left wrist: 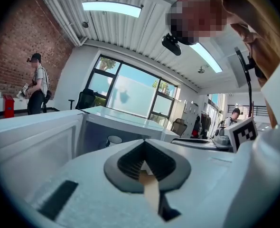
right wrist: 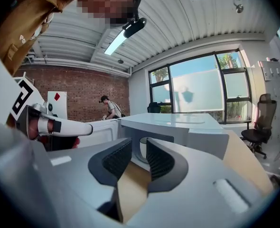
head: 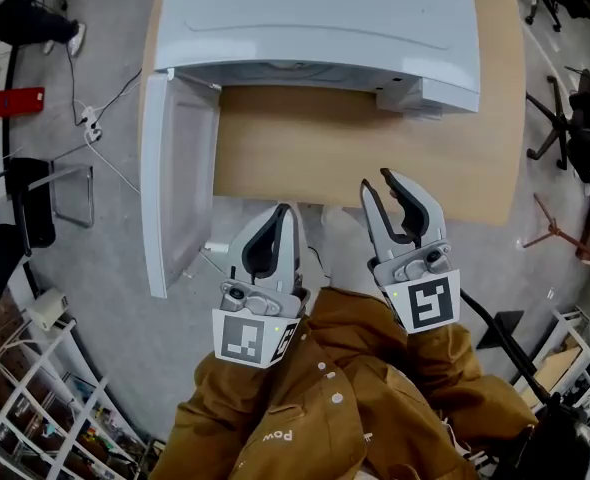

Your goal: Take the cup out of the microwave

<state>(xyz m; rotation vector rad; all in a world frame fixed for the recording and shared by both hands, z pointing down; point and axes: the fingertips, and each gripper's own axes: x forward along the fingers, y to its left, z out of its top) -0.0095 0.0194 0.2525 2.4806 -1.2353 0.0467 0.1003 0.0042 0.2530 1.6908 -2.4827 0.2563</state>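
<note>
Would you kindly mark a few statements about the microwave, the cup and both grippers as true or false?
1. The microwave stands on a wooden table. True.
2. The cup sits inside the microwave. True.
3. The microwave's door is closed. False: it is swung wide open.
4. The right gripper holds the cup. False: its jaws are apart and empty, short of the microwave.
5. The left gripper has its jaws together. True.
</note>
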